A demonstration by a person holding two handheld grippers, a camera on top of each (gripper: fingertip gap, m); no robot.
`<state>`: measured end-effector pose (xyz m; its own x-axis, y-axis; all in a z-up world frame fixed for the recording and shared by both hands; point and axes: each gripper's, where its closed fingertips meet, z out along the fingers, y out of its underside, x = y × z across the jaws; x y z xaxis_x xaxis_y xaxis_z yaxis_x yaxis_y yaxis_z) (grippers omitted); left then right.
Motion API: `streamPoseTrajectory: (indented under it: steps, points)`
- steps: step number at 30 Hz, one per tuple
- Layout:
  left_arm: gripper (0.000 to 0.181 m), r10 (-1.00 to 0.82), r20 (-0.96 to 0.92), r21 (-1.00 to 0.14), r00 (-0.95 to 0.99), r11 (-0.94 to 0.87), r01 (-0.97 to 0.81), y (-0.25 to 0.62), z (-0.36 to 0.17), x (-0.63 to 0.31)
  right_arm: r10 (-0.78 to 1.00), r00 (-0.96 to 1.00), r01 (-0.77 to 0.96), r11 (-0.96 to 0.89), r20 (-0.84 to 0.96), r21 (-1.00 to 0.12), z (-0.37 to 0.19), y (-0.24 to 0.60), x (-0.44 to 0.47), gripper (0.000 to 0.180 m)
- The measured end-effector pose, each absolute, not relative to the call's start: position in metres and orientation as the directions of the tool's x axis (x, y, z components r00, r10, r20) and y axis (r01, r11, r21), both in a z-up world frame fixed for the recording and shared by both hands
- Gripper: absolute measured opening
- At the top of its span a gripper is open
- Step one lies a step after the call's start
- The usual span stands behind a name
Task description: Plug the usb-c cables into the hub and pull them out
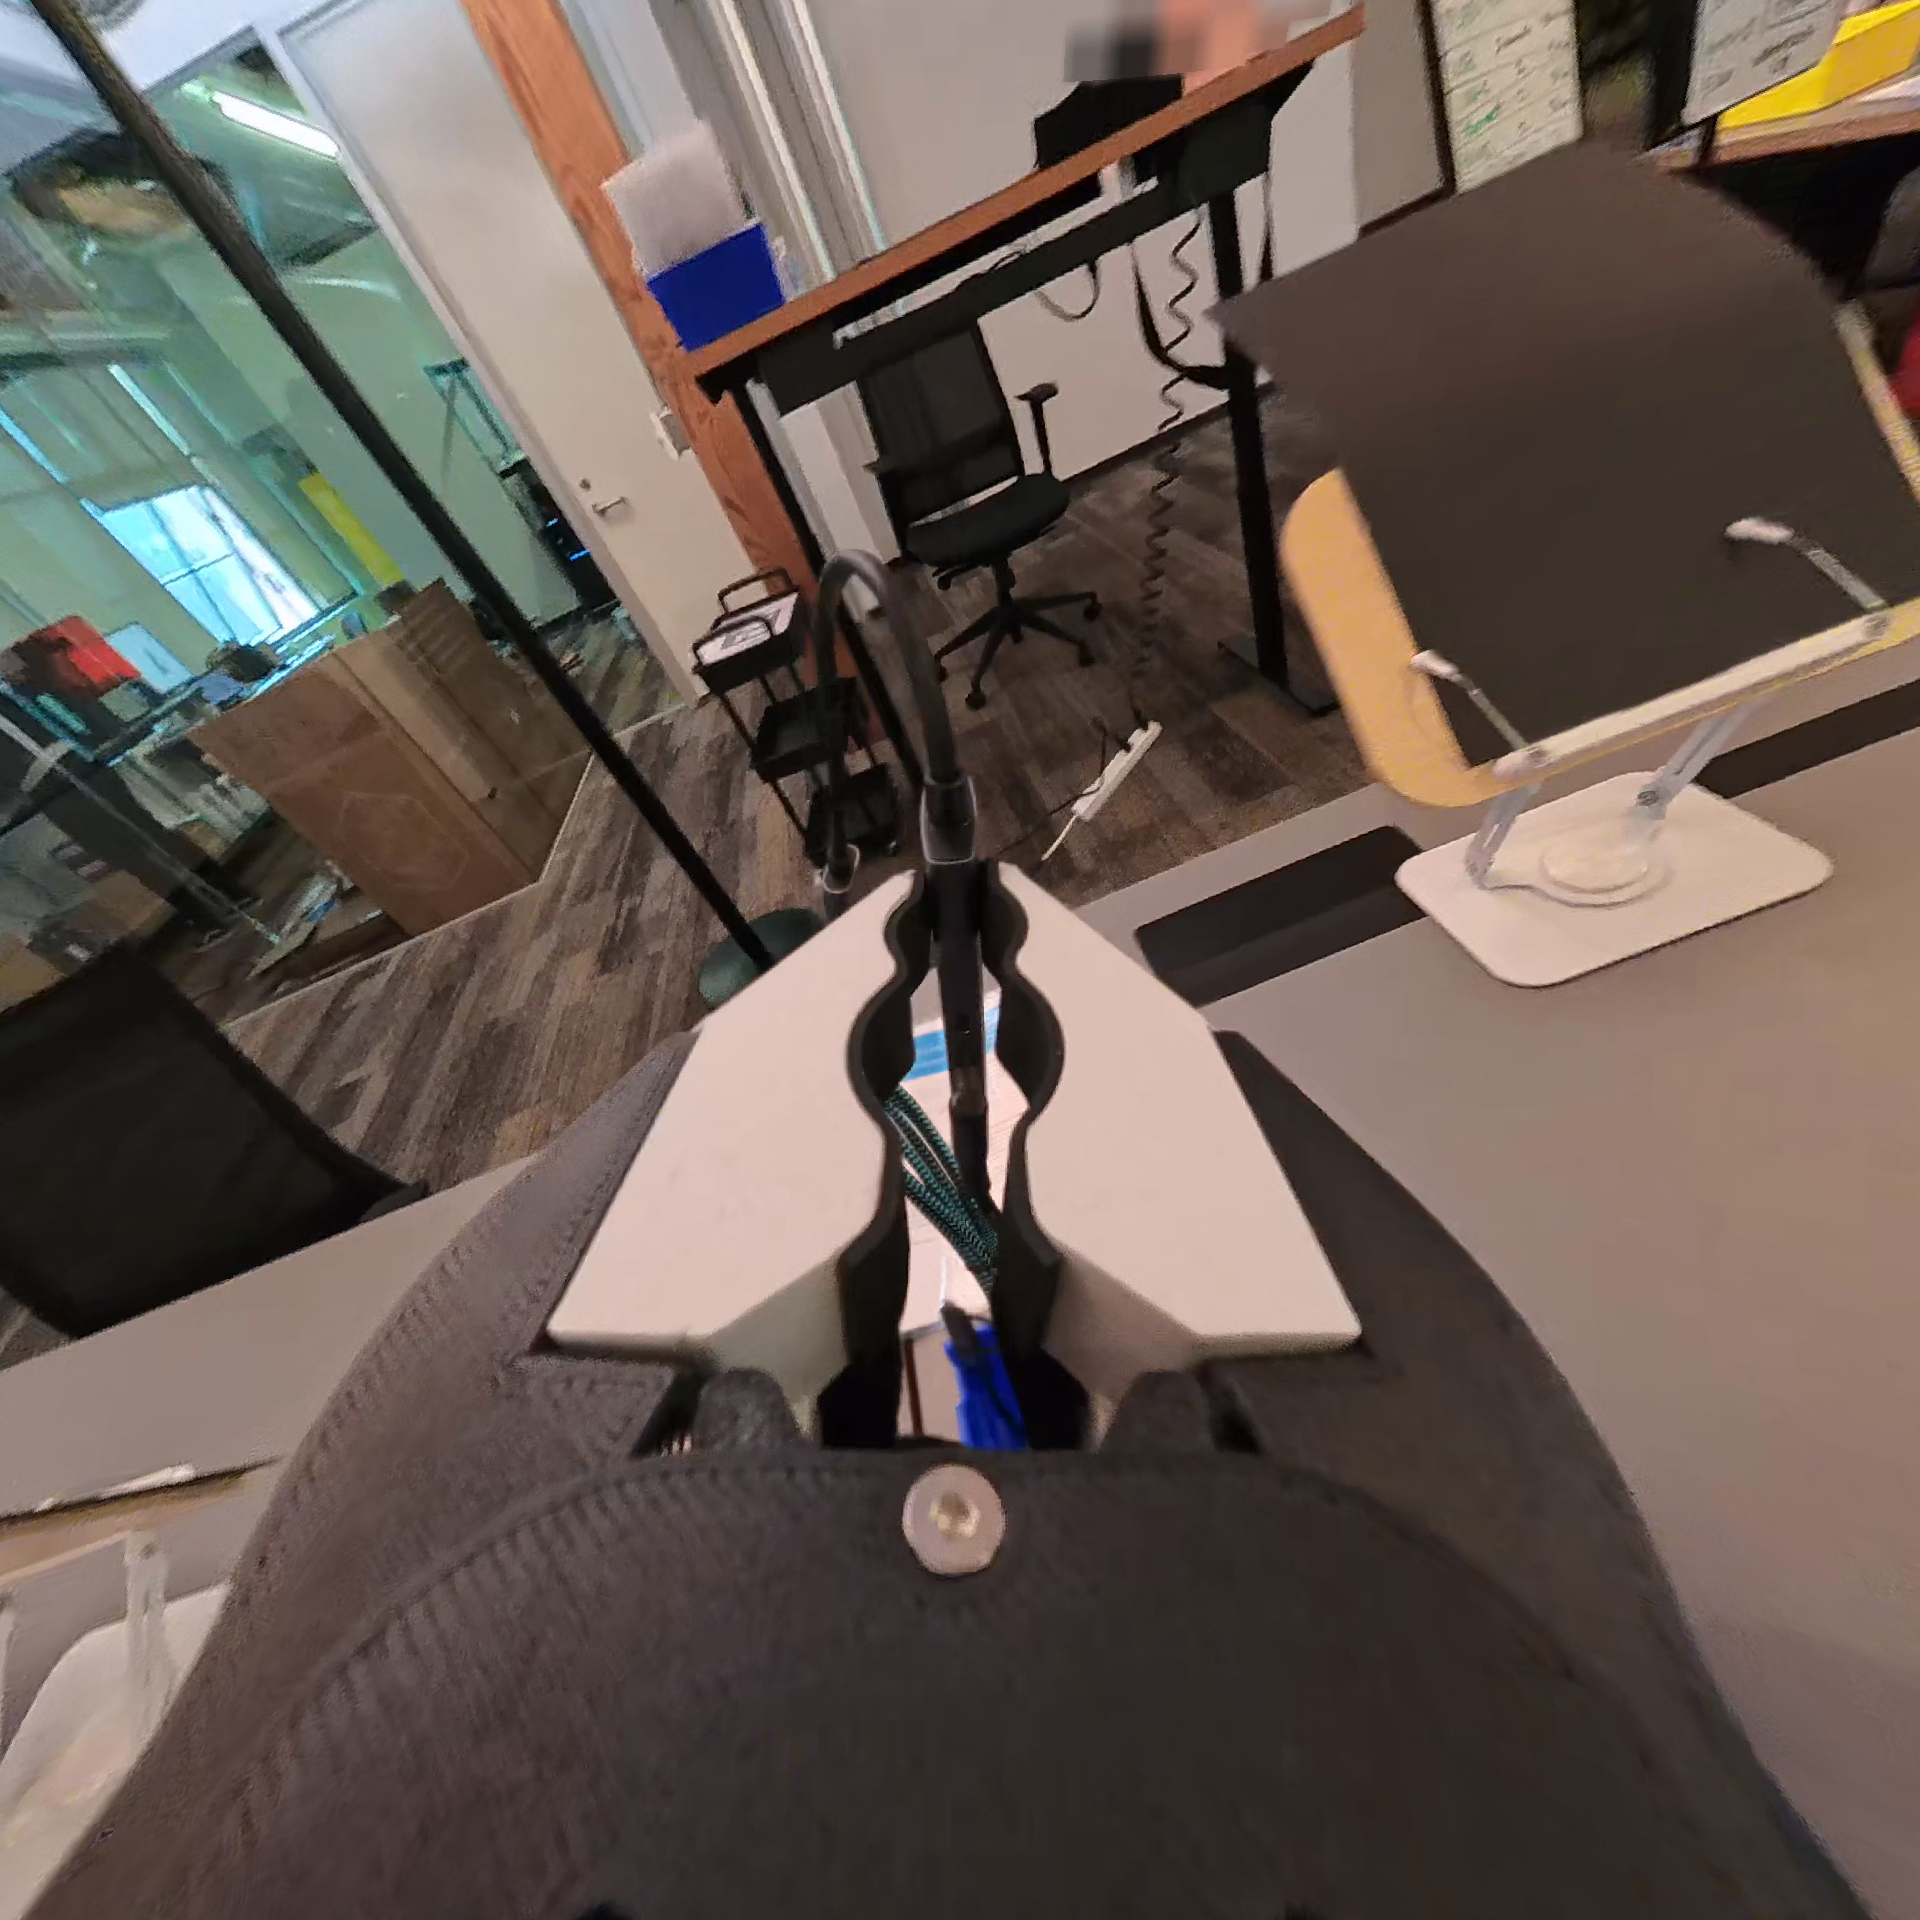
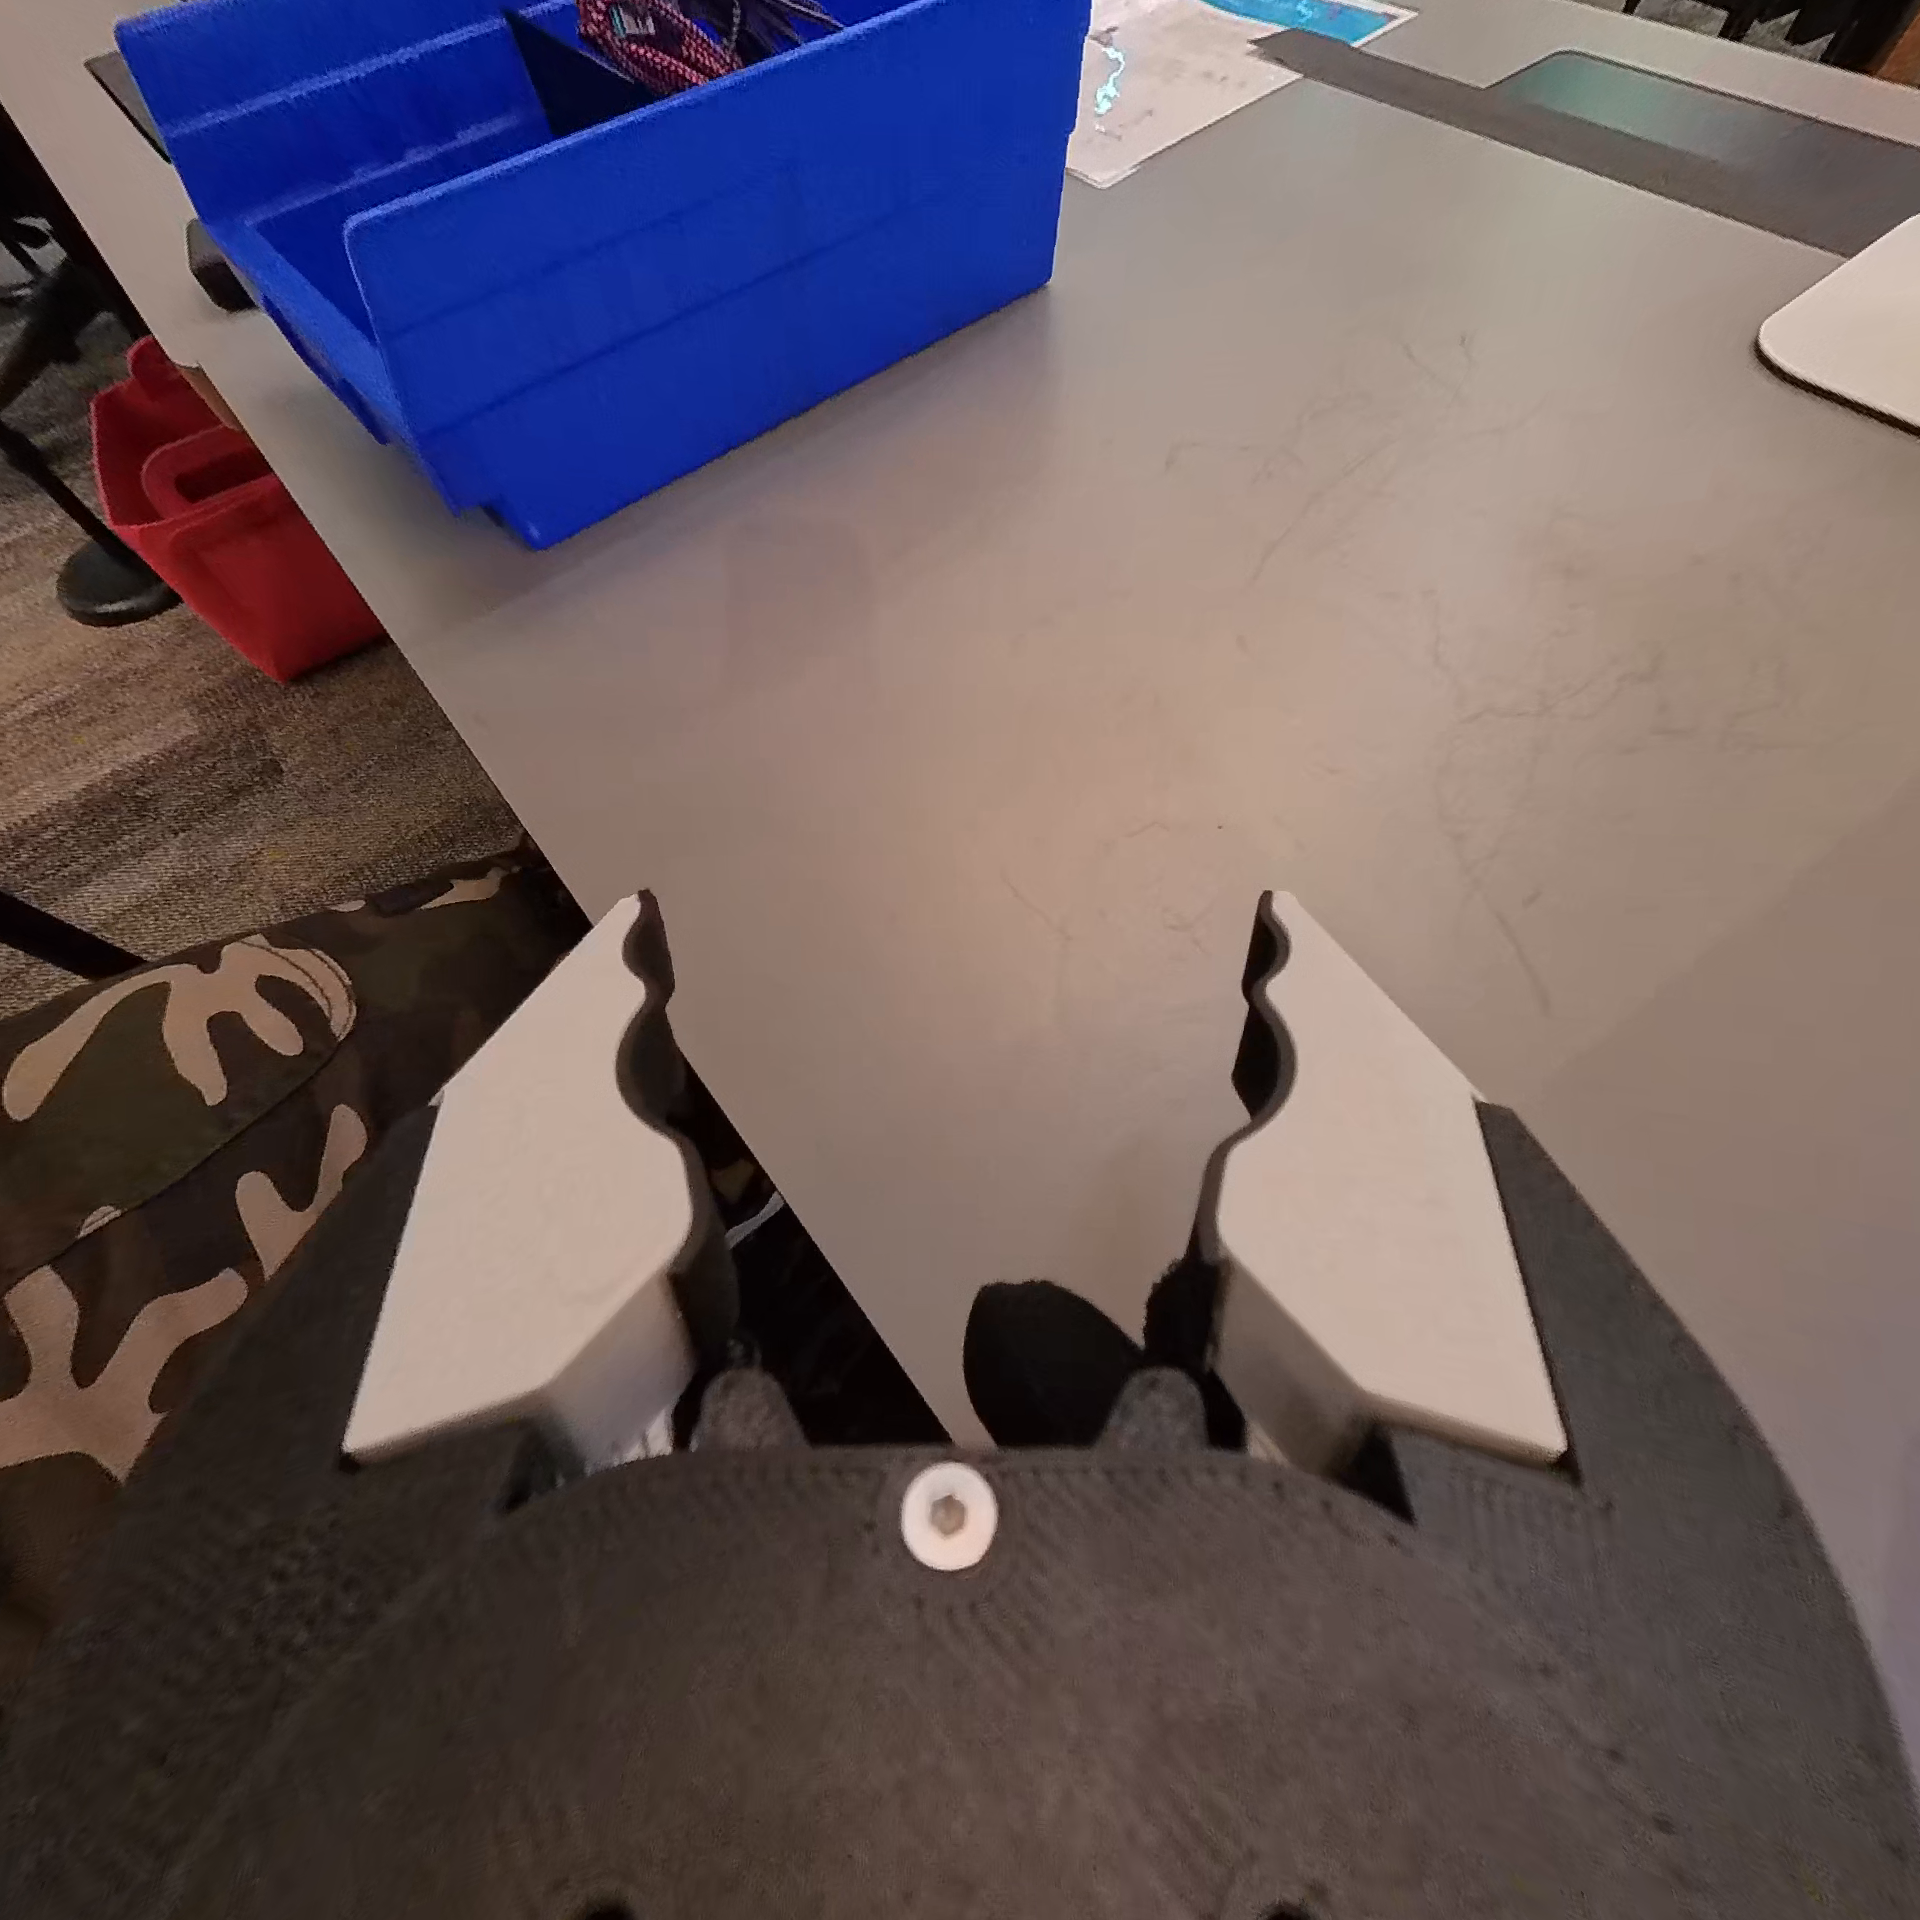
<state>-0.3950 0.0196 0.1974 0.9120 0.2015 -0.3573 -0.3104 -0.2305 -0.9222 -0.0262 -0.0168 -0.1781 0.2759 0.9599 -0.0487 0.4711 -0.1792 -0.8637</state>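
Clamping black usb-c cable in left claw, held upright above grey counter.
Right claw spread wide, empty, wavy pads; ribbed blue plastic bin near counter edge.

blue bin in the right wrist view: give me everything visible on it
The blue bin is an open-topped rectangular tray in what looks like rigid blue plastic, with stepped, ribbed walls and a dark divider inside. It sits flat on the grey table near the left edge, ahead of the open right claw, which does not touch it. A red-and-dark braided cable lies in a far compartment. Its top is cropped.
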Motion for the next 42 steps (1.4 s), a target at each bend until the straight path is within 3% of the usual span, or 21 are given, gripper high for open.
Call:
streamPoseTrajectory:
  steps: [9,17,22,25,29,39,42]
  points:
    - [0.007,-0.059,-0.328,-0.932,0.943,-0.141,-0.333,0.051,0.219,-0.270,0.958,0.284,0.456,-0.176,-0.044,-0.872,-0.173,-0.015,-0.025,0.109]
    - [0.007,-0.351,-0.115,-0.970,0.929,-0.163,-0.182,0.092,0.148,-0.156,0.943,0.329,0.350,-0.180,-0.059,-0.919,-0.150,-0.003,-0.018,0.103]
    - [0.007,-0.436,0.024,-0.972,0.900,-0.222,-0.082,0.108,0.082,-0.104,0.924,0.379,0.116,-0.099,-0.048,-0.988,-0.093,0.017,0.003,0.048]
    - [0.007,-0.470,0.099,-0.968,0.877,-0.250,-0.025,0.110,0.048,-0.081,0.909,0.415,0.030,-0.039,-0.023,-0.999,-0.060,0.031,0.013,0.037]
    - [0.007,-0.512,0.193,-0.955,0.837,-0.294,0.040,0.108,0.015,-0.060,0.890,0.455,0.081,-0.036,0.005,-0.996,-0.050,0.064,0.002,0.031]
    - [0.007,-0.518,0.320,-0.930,0.793,-0.332,0.159,0.103,-0.004,-0.058,0.916,0.382,0.336,-0.013,0.124,-0.942,-0.091,0.092,-0.061,0.036]
    - [0.007,-0.522,0.337,-0.924,0.784,-0.341,0.171,0.103,-0.007,-0.057,0.924,0.369,0.310,-0.019,0.101,-0.951,-0.094,0.088,-0.068,0.023]
